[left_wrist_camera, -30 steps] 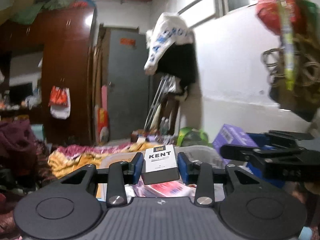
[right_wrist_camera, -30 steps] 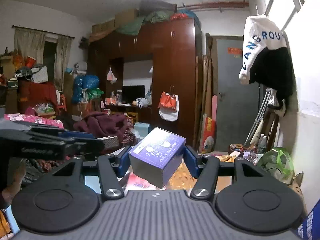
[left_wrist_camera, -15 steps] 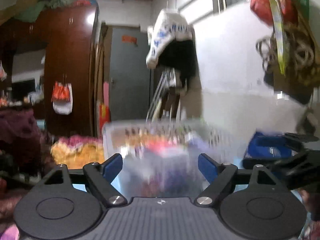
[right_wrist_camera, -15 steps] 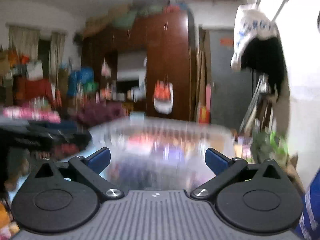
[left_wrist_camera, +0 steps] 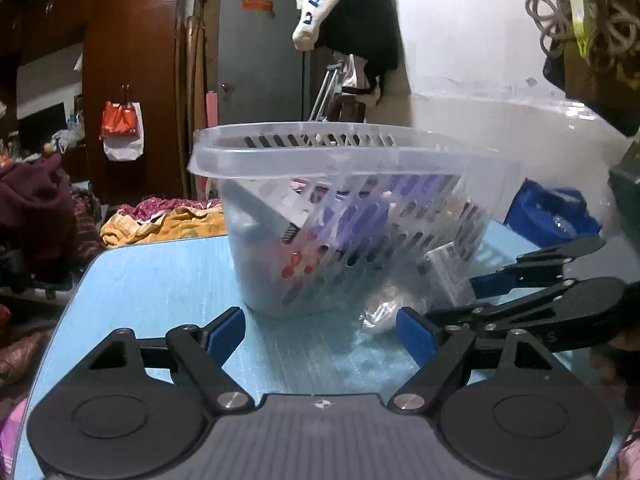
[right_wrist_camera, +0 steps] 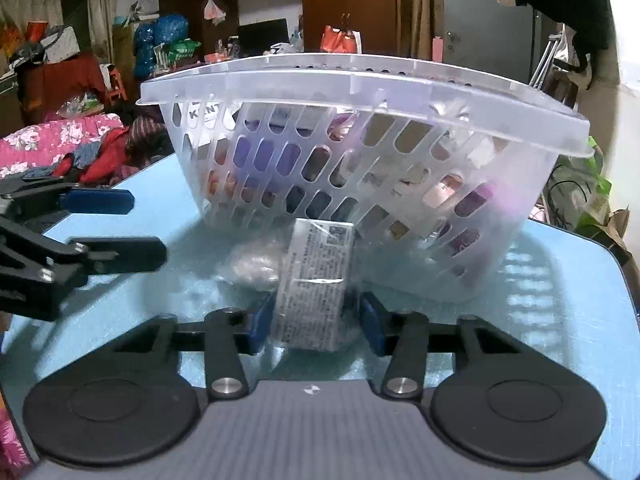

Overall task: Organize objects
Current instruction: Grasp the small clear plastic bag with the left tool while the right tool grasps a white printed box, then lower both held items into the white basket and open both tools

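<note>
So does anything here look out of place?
Yes. A wrapped box and a crumpled bag lie on the table outside the basket, which holds everything else. The right gripper's fingers flank the box.

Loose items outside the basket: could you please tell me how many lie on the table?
2: a wrapped box between the fingers of the right hand-held gripper, before the basket, and a crumpled clear bag left of it. Others may be hidden.
</note>
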{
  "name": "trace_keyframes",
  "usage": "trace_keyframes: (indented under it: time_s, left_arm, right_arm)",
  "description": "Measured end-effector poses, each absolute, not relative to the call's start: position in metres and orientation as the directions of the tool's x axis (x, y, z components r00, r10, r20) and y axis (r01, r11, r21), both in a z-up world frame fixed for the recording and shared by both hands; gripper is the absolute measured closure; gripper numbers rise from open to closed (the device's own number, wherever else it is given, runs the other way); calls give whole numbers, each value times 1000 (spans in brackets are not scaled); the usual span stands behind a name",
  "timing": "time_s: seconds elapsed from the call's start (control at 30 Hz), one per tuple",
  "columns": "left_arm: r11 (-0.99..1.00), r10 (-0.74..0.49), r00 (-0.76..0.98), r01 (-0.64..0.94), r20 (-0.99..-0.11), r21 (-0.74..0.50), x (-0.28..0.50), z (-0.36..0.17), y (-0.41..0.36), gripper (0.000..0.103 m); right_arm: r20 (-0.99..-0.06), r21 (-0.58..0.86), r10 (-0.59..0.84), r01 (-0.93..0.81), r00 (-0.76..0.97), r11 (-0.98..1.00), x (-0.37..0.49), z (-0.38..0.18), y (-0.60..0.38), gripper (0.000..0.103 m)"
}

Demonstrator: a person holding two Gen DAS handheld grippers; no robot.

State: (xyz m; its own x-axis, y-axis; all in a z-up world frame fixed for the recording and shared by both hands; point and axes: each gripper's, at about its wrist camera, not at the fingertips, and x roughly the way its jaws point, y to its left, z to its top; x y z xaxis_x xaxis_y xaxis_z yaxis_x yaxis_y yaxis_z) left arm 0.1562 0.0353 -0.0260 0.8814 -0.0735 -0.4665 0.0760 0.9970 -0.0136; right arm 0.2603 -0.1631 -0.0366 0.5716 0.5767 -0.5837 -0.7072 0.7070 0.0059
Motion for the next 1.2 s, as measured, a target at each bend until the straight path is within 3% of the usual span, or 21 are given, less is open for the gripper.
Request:
trace_keyframes:
  time_s: [0.3, 0.53, 0.57, 0.6, 0.63, 1.0, 1.2]
  left_arm:
    - [992, -68, 850, 114, -523, 57, 187, -36, -9, 18]
    - [994, -74, 817, 104, -572, 19, 204, -43, -24, 19]
    - [995, -77, 811, 101, -580, 8, 207, -44, -24, 26]
    - [995, -79, 804, 97, -589, -2, 210, -45, -25, 40]
    - [996, -75, 799, 87, -596, -7, 212, -46, -24, 46]
    - [989, -148, 888, 127, -436, -78, 153, -33, -9, 50]
    - [979, -186, 926, 145, -329, -146, 117, -27, 6, 50]
  right_arm:
    - [-514, 95, 594, -648, 618, 756, 247, -34, -214, 53]
    - [-503, 141, 606, -634, 616, 761, 247, -36, -223, 53]
    - [-503, 139, 602, -629, 620, 765, 247, -37, -223, 53]
    - [-502, 143, 600, -625, 623, 768, 248, -37, -223, 53]
    - [-497, 150, 605, -626, 621, 765, 248, -37, -224, 53]
    - [-464, 111, 607, -637, 645, 763, 237, -38, -225, 53]
    - [-376, 59, 602, -630, 705, 775, 221, -34, -228, 53]
